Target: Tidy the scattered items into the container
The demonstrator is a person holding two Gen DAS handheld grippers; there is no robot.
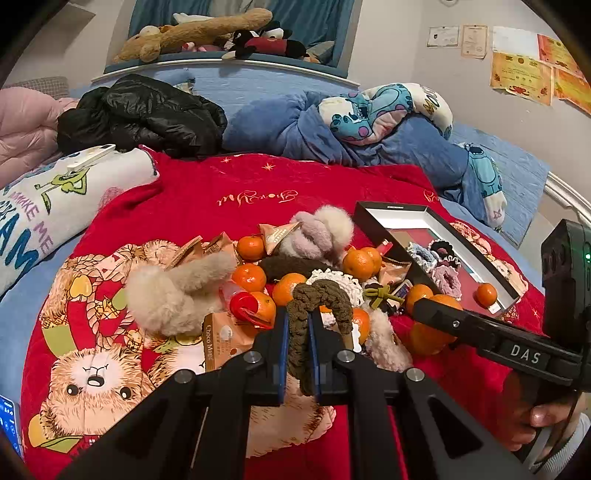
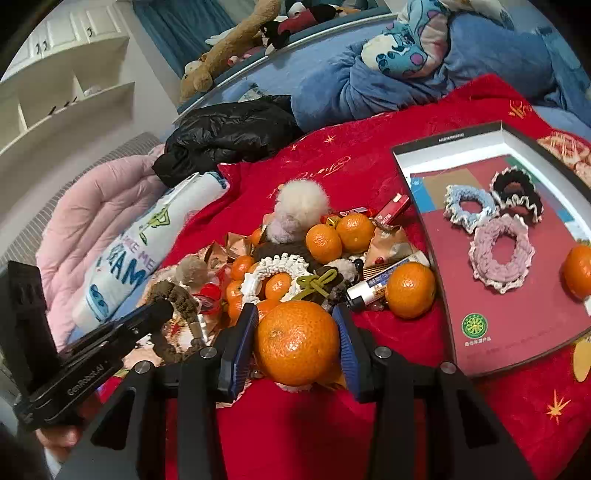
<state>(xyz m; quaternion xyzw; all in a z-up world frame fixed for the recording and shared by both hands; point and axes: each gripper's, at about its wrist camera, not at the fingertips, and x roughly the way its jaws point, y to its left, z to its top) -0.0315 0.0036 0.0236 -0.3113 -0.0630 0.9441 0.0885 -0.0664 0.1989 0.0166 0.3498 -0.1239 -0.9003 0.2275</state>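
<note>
The left gripper has its jaws closed on an olive-brown knitted scrunchie, a ribbed, woolly loop that arches up past the blue pads; it sits just left of the open box, over the pile of scattered things. The right gripper has its jaws clamped on a mandarin, glossy orange with a dimpled skin and a small stem scar, held left of the box's near corner.

The box is shallow, black-edged with white inner walls and a dark red floor. In it lie a pale blue scrunchie, a black scrunchie with a white frill, a pink scrunchie and one mandarin at its right wall.

Left of the box the heap holds more mandarins, a white crocheted scrunchie, fluffy beige pieces, snack packets and a small tube.

All of it rests on a red blanket with a teddy-bear print, spread over a bed. Beyond the box lie a blue quilt, a black puffer jacket, a pink quilt and plush toys on the headboard ledge. Certificates hang on the wall; white shelves stand in the corner.
</note>
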